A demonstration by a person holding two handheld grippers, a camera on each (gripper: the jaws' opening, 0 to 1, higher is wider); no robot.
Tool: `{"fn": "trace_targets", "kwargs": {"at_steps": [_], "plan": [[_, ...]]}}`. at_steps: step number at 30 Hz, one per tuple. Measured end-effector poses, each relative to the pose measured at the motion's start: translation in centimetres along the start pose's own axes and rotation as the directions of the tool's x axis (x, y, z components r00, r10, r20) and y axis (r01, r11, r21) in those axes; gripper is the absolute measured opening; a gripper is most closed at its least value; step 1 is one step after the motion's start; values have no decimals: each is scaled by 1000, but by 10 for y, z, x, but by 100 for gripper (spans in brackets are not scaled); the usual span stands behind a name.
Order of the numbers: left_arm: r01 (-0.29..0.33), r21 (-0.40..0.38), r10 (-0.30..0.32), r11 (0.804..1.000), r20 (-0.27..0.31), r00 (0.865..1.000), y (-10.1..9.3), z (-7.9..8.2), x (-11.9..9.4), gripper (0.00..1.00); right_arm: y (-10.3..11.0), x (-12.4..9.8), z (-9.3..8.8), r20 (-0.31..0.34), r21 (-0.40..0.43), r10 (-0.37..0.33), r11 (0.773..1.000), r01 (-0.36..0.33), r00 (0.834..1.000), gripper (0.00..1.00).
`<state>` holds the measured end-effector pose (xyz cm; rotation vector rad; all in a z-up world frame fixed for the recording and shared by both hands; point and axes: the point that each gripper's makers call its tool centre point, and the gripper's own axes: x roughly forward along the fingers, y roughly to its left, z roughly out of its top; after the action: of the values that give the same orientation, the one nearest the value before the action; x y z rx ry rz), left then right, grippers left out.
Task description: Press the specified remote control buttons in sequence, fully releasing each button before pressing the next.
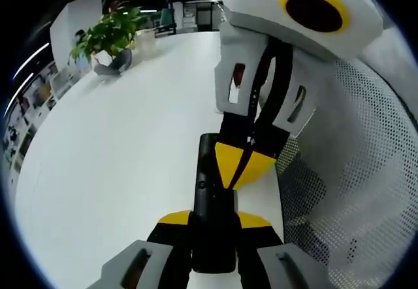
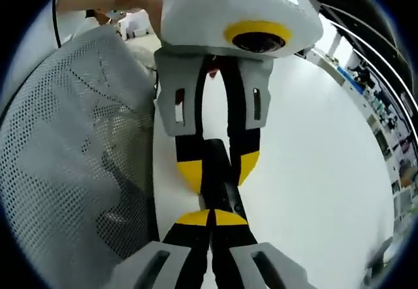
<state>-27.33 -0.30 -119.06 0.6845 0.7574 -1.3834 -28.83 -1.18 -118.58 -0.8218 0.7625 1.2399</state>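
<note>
White table (image 1: 117,165), wide and bare-topped.
Potted plant (image 1: 108,34) standing at far edge; mesh chair back (image 1: 366,171) just beside near edge.

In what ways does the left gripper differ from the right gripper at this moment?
The left gripper clamps the black remote control from both sides; the right gripper has its jaws together and touches the remote's top with its tips. The left lies along the remote, the right meets it end-on. Both have yellow tips.
</note>
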Motion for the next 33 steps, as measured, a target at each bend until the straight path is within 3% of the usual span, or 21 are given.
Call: {"fn": "trace_targets", "kwargs": {"at_steps": [4,8,11,14,16,19,20,23,28,33], "plan": [[4,8,-4,1000,-5,1000,0,0,0,24,-1,0,0,15,20,8,1000,-8,1000,0],[4,7,-4,1000,-3,1000,0,0,0,24,-3,-3,2,127,215,27,975,-54,992,0],[3,7,-3,1000,-1,1000,0,0,0,24,-4,-6,2,162,287,44,954,-90,986,0],[2,6,-2,1000,-1,1000,0,0,0,24,-16,-9,0,128,231,11,972,-40,992,0],[2,6,-2,1000,0,1000,0,0,0,24,-18,-8,3,123,223,22,974,-49,992,0],[2,5,-2,1000,3,1000,0,0,0,24,-13,0,-1,56,147,73,986,-81,996,0],[2,5,-2,1000,4,1000,0,0,0,24,-19,0,3,63,110,47,993,-54,997,0],[1,3,-1,1000,4,1000,0,0,0,24,-16,1,3,22,129,62,989,-65,998,0],[3,6,-3,1000,10,1000,0,0,0,24,-18,3,2,-62,12,51,999,-50,997,0],[5,9,-5,1000,10,1000,0,0,1,24,-19,3,2,-17,17,55,998,-55,998,0]]}}
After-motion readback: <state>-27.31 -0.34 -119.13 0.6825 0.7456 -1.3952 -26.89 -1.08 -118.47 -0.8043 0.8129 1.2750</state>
